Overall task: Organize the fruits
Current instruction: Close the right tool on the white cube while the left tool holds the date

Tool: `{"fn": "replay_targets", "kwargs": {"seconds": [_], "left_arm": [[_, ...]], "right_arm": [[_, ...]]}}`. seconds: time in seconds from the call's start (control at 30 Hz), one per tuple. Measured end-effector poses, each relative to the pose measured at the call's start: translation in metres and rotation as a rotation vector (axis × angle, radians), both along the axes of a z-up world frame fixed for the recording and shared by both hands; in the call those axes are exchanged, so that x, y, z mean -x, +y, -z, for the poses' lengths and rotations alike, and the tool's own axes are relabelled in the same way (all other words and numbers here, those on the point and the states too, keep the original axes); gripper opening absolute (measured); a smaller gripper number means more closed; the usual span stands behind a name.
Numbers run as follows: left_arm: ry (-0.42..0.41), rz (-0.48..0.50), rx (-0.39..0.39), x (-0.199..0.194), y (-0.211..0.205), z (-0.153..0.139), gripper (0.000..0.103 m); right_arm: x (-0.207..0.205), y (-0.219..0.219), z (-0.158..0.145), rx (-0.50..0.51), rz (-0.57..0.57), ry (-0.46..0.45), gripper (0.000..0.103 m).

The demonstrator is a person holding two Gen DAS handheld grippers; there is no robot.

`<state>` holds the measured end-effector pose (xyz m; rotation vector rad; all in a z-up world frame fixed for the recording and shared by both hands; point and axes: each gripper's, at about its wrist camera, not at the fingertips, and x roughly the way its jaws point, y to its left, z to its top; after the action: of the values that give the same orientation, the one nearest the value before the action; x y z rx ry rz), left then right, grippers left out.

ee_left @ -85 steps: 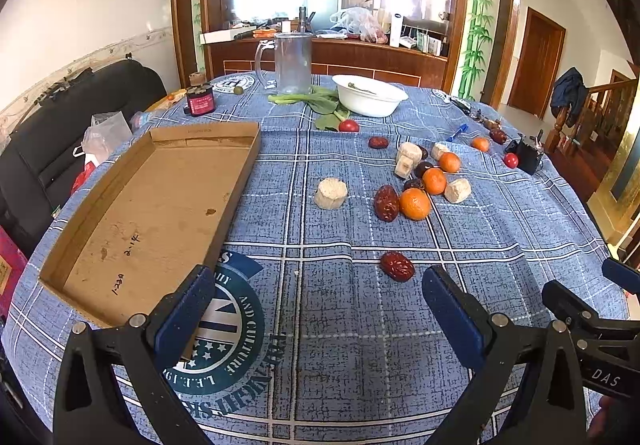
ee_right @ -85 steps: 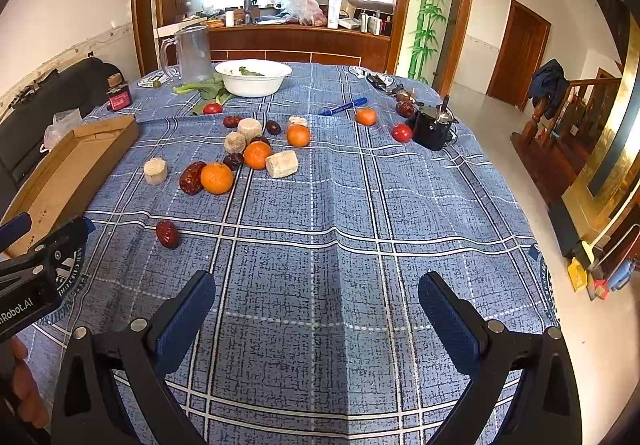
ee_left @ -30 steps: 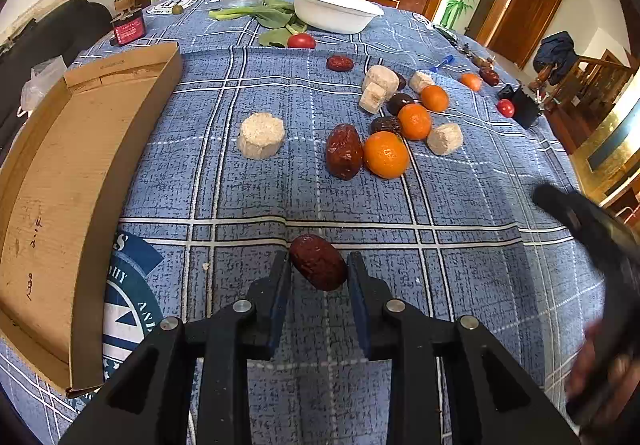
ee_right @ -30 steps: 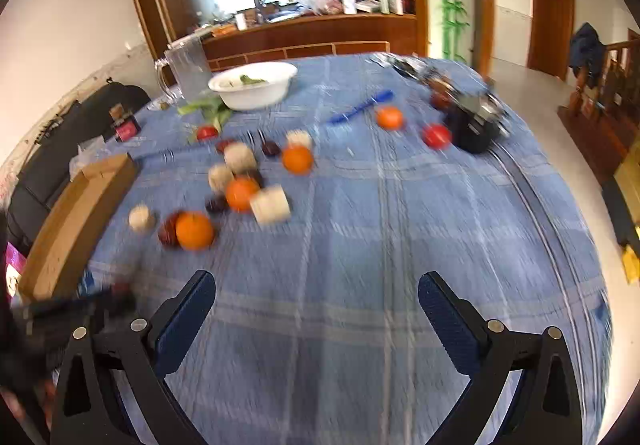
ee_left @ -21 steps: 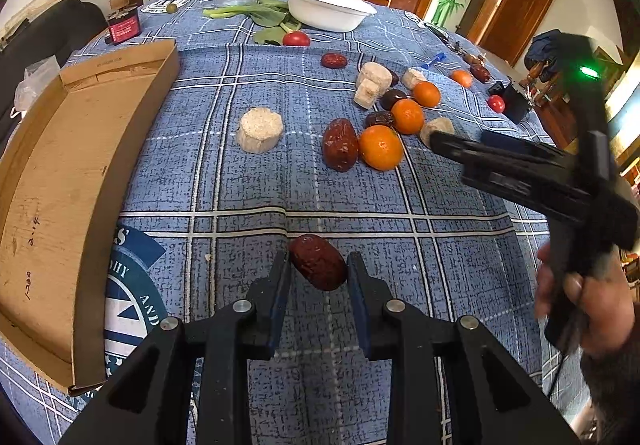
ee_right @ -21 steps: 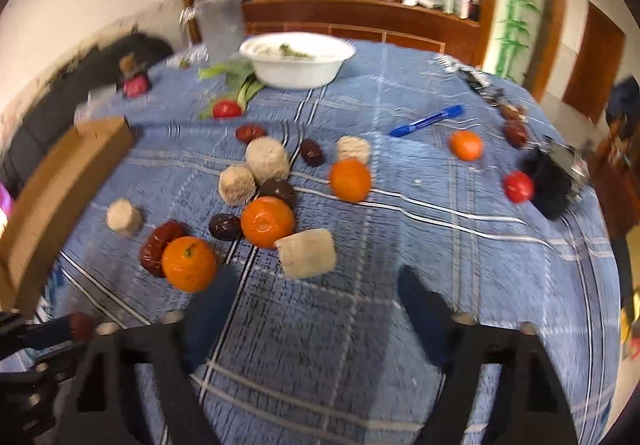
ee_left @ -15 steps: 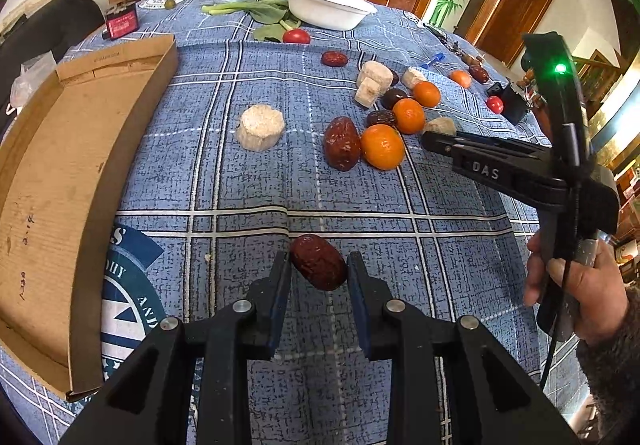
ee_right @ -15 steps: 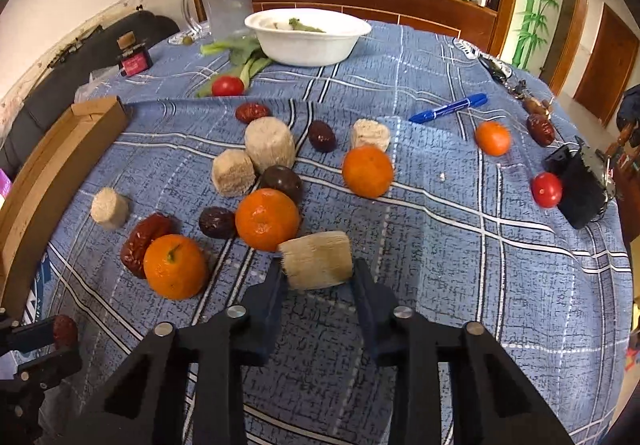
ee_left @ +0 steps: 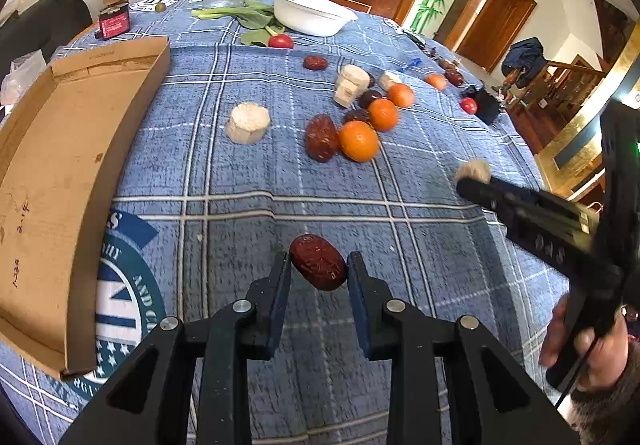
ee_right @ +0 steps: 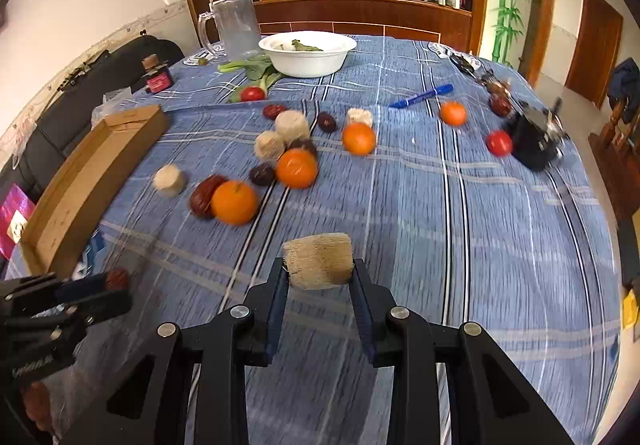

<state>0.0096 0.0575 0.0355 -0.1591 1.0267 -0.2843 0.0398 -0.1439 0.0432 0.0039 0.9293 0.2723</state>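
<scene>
Both claws clamp our picks, left gripper a red date, right gripper a pale cane chunk (bound, we judge, for the cardboard tray nearby).

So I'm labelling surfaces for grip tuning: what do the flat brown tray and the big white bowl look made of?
Flat brown tray: looks like corrugated cardboard, matte, with folded walls, stains and pen marks. Big white bowl: smooth and slightly glossy with a rolled rim, plastic or ceramic; I can't tell which.

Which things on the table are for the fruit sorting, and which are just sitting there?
For the job: red date in left gripper, pale chunk in right gripper, oranges, cardboard tray.

Just there: white bowl, jug, blue pen.
</scene>
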Motion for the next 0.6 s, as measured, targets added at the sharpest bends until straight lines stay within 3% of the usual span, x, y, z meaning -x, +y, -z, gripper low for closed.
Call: {"fn": "replay_targets", "kwargs": {"seconds": [0.17,0.4,0.6], "left_arm": [[-0.015,0.001,0.022,0.010,0.006,-0.009,0.027],[-0.049,-0.023,0.004,0.017,0.029,-0.023,0.028],[-0.058,0.018,-0.034,0.025,0.031,-0.019,0.028]], "right_arm": [[0.033,0.014,-0.002,0.024,-0.011,-0.006,0.033],[0.047,0.047,-0.010,0.042,-0.071,-0.051,0.033],[0.049,0.028,0.003,0.059,0.016,0.006,0.033]]}}
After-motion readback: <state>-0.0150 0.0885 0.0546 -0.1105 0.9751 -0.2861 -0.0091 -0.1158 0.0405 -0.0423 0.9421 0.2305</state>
